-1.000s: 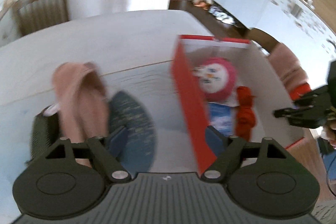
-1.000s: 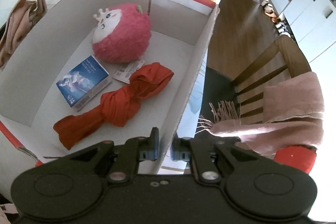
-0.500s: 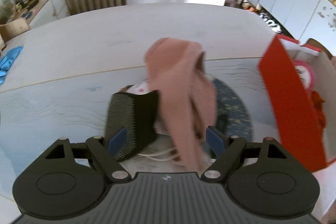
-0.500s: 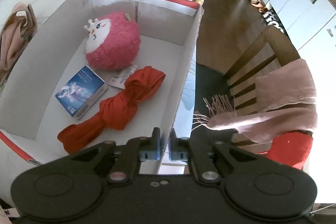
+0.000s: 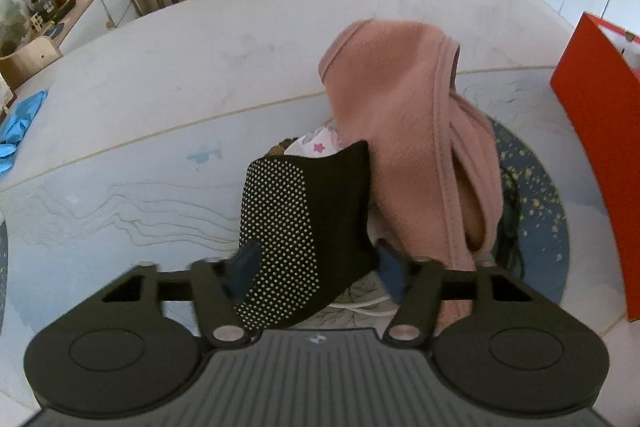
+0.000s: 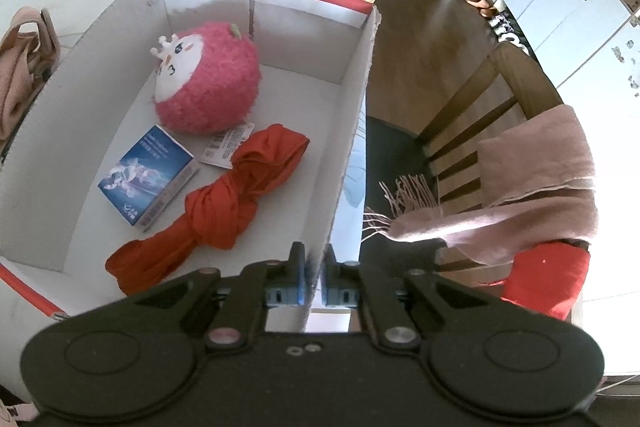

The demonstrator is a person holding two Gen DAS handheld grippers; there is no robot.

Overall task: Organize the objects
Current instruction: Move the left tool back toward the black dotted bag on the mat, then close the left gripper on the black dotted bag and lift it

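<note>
Box point(image 6: 352, 131) sits at the right end of the tabletop point(image 5: 168, 75), red outside, white inside. Already in it: pink plush toy point(image 6: 206, 79) at the far end, blue booklet-type pack point(image 6: 146, 175) near-left of it, knotted red cloth point(image 6: 228, 203) to the right, plus a paper tag beside the plush. So approx 3 items are packed.

Left over, judging by the left view: a small pile on the tabletop, left of the box and apart from it. It has a black dotted grip sock point(image 5: 304, 235), a pink fleece garment point(image 5: 408, 155) draped upright over the heap, a bit of white star-print fabric point(image 5: 320, 147) poking out behind the sock, and something pale underneath that I can't ID. The pile rests partly on a dark blue speckled mat point(image 5: 536, 203).

Left claw point(image 5: 312, 267): fingers spread, straddling the near end of the sock; contact w/ either pad can't be confirmed, so not gripping yet. The sock looks like the next pick.

Right claw point(image 6: 314, 275): clenched on the box's right wall near the near corner, prob. steadying it.

My est.: roughly half done; the sock, fleece and the rest of the pile are left to box.
</note>
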